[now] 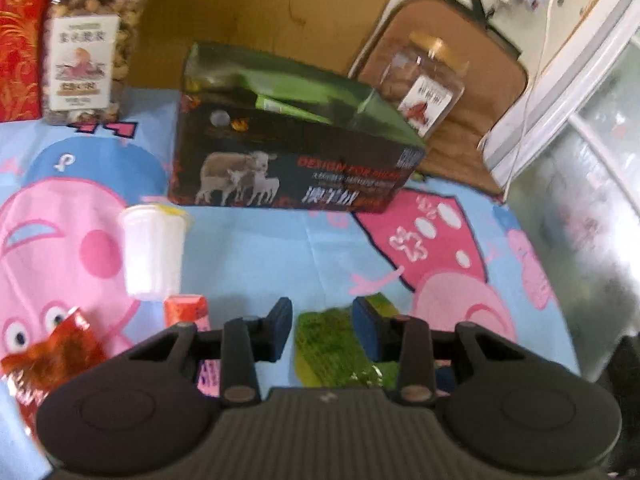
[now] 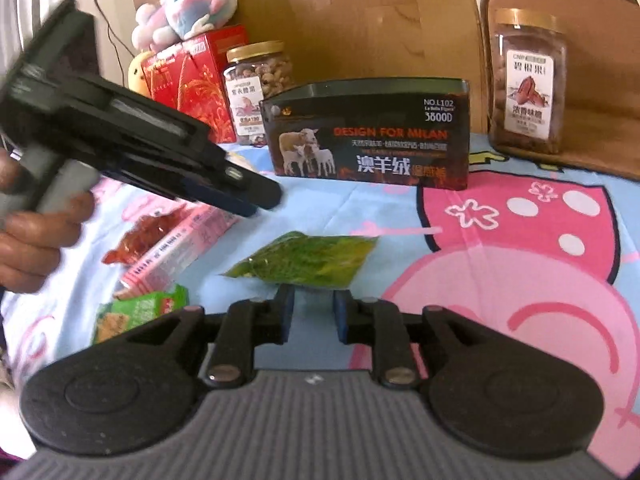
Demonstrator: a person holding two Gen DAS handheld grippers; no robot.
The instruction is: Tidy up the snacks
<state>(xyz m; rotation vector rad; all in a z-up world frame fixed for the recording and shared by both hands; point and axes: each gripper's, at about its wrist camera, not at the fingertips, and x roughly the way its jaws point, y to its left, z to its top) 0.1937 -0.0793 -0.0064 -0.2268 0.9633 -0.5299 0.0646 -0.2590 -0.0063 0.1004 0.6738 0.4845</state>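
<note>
A green snack packet (image 2: 308, 258) lies flat on the cartoon cloth; in the left wrist view it (image 1: 332, 344) lies below and between my open jaws. My left gripper (image 1: 322, 330) is open above it, also seen from the side in the right wrist view (image 2: 260, 202). My right gripper (image 2: 314, 314) is open and empty, just in front of the packet's near edge. A dark open box (image 1: 296, 148) printed with sheep stands behind, also in the right wrist view (image 2: 372, 136). A white cup (image 1: 154, 250), red packet (image 1: 60, 356), pink box (image 2: 180, 246) and small green packet (image 2: 140, 314) lie at left.
A nut jar (image 1: 86, 44) and a red box (image 2: 196, 88) stand at the back left with a plush toy (image 2: 188, 4). A pecan jar (image 2: 528, 80) stands on a brown cushion (image 1: 480, 92) at back right. A glass door (image 1: 580, 152) is at far right.
</note>
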